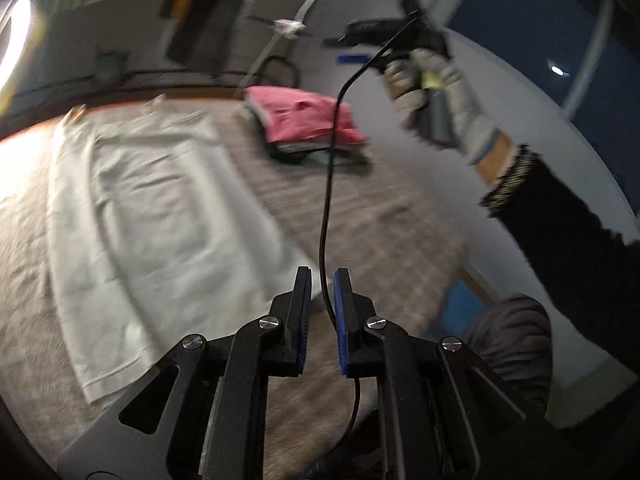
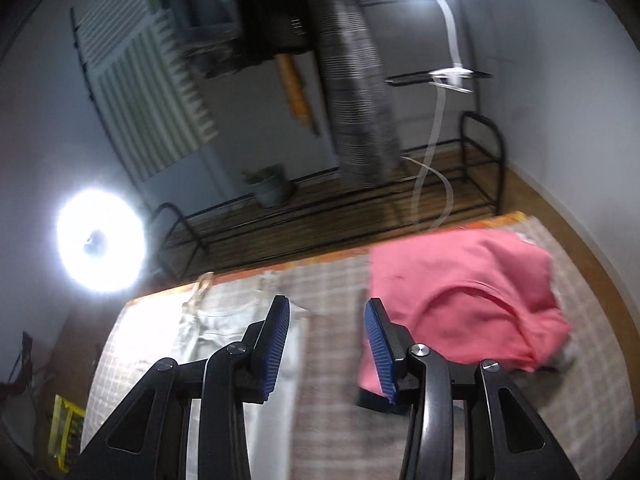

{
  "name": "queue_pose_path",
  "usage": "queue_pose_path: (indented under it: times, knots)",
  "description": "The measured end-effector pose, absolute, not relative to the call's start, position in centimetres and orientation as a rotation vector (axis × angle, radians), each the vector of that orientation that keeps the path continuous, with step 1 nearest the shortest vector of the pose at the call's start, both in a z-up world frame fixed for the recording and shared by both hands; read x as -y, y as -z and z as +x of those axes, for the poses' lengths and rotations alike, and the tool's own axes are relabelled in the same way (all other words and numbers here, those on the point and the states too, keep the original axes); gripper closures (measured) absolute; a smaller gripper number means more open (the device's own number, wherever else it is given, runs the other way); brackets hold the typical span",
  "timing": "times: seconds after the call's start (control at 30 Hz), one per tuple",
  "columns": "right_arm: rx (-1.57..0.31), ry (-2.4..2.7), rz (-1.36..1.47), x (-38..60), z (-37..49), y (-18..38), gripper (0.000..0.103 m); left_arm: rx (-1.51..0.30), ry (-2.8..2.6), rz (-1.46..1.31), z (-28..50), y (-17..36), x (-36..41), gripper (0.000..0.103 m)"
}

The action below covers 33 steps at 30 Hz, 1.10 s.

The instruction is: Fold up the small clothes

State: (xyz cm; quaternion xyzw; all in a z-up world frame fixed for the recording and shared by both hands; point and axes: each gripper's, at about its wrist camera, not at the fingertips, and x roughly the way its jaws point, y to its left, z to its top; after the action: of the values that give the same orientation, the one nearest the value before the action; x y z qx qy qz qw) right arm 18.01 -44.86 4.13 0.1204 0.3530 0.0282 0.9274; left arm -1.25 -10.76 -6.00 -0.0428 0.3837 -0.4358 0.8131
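Clothes for folding lie on the checked grey-beige cloth-covered surface [image 1: 400,216] beneath both of my tongs. My left gripper [image 1: 322,284] hangs above the near part of that surface with its two blue-padded fingers [image 1: 343,312] a narrow gap apart and nothing clamped; a thin black cable [image 1: 329,184] runs through the gap, and I cannot tell whether it touches a pad. My right gripper [image 2: 326,328] is held high, its blue-padded fingers [image 2: 276,344] spread wide and empty. In the left wrist view it appears far right, raised in my white-gloved right hand [image 1: 436,92], with the cable leading up to it.

Outward from the left tongs, a flat off-white rectangular garment [image 1: 160,208] is spread on the left part of the surface, reaching from near to far. In the right wrist view its far end shows two pale straps [image 2: 204,284] beside the surface's orange far edge [image 2: 320,260].

Far right, a folded coral-pink garment [image 1: 308,118] tops a small stack of darker folded pieces. Both views are motion-blurred. Beyond the far edge stand a low black metal rack [image 2: 476,184], a small grey potted plant [image 2: 272,188] and two bright round lamps [image 2: 100,236].
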Motion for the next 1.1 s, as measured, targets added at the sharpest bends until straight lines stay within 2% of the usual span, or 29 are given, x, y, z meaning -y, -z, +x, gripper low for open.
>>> queue_pose_path:
  times: [0.1, 0.43, 0.63, 0.67, 0.7, 0.77, 0.9, 0.93, 0.97, 1.0, 1.03, 1.07, 1.1]
  knots:
    - [-0.720, -0.016, 0.261, 47.6, 16.3, -4.0, 0.061, -0.780, 0.910, -0.016, -2.0, 5.7, 12.4, 0.094]
    - [-0.696, -0.073, 0.379, 52.5, 12.8, -1.2, 0.061, -0.870, 0.759, 0.124, 0.4, 11.1, 17.1, 0.094]
    - [-0.729, -0.138, 0.380, 51.7, 13.7, 0.7, 0.061, -0.966, 0.779, 0.150, 1.2, 13.4, 20.7, 0.093]
    - [-0.739, -0.151, 0.380, 51.2, 14.1, 1.1, 0.061, -0.977, 0.786, 0.165, 1.2, 13.8, 21.4, 0.088]
    - [-0.747, -0.162, 0.380, 50.9, 14.5, 1.4, 0.061, -0.985, 0.790, 0.181, 1.0, 14.0, 22.1, 0.069]
    - [-0.770, -0.184, 0.372, 49.9, 15.5, 2.1, 0.061, -0.971, 0.788, 0.191, 1.0, 14.3, 22.9, 0.049]
    - [-0.818, -0.228, 0.359, 47.8, 17.5, 3.8, 0.062, -0.939, 0.745, 0.221, 1.1, 14.8, 23.9, 0.049]
    - [-0.829, -0.238, 0.360, 47.3, 18.1, 4.2, 0.062, -0.939, 0.727, 0.223, 1.3, 15.0, 24.0, 0.049]
    - [-0.842, -0.249, 0.362, 46.8, 18.7, 4.7, 0.062, -0.931, 0.709, 0.218, 1.6, 15.2, 24.2, 0.056]
    - [-0.857, -0.258, 0.366, 46.2, 19.4, 5.2, 0.062, -0.917, 0.686, 0.218, 1.6, 15.1, 24.2, 0.071]
    - [-0.869, -0.266, 0.367, 45.7, 20.0, 5.7, 0.062, -0.915, 0.680, 0.218, 1.7, 15.1, 24.2, 0.079]
    - [-0.884, -0.275, 0.364, 45.0, 20.8, 6.3, 0.062, -0.916, 0.682, 0.206, 1.8, 15.0, 24.2, 0.095]
    - [-0.895, -0.281, 0.358, 44.5, 21.4, 6.7, 0.062, -0.921, 0.682, 0.187, 1.9, 14.9, 24.1, 0.097]
